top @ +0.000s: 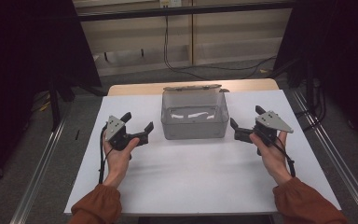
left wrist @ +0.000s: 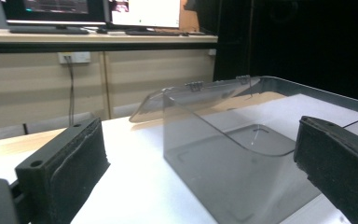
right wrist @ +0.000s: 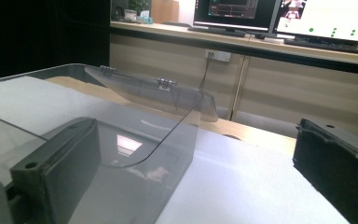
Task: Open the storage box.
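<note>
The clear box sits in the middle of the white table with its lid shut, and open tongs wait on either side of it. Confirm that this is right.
Not quite: the lid is open, hinged back behind the clear box, as the high view shows. The rest holds: the box sits mid-table, with the left tongs and right tongs open on either side, touching nothing.

Clear grey box point(top: 194, 122), lid open, mid-table

Both forearms enter from six o'clock in rust-orange sleeves. The left hand point(top: 117, 156) holds the left gripper point(top: 139, 122) at nine o'clock, jaws spread wide, aimed toward two. The right hand point(top: 272, 154) holds the right gripper point(top: 246, 116) at three o'clock, jaws agape, aimed toward ten.
</note>
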A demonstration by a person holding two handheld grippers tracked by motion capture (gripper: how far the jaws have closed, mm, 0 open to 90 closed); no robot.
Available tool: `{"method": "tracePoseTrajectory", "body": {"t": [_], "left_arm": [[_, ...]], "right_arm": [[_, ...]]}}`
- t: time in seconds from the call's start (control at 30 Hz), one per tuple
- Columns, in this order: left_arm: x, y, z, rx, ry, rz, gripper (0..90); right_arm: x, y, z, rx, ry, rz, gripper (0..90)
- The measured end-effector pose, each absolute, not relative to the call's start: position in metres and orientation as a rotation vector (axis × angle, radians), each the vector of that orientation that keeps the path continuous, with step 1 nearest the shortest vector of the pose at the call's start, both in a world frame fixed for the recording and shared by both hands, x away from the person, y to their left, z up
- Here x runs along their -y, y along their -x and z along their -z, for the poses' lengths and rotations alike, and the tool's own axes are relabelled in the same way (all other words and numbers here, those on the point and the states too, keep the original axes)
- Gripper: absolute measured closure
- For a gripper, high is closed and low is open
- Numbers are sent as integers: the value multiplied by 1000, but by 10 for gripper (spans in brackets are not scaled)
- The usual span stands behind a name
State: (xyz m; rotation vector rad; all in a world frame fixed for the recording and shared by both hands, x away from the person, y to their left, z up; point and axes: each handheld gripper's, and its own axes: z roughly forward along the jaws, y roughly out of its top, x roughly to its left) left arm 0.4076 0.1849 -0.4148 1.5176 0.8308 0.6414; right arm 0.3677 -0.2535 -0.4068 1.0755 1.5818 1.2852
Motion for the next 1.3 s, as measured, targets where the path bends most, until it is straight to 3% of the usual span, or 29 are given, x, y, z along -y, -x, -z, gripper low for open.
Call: {"method": "tracePoseTrajectory", "body": {"t": [1.3], "left_arm": [[-213,-319,430,-944,-1522,-731,36]], "right_arm": [[301,-279,431,-1492,-1164,-1232,0]]}}
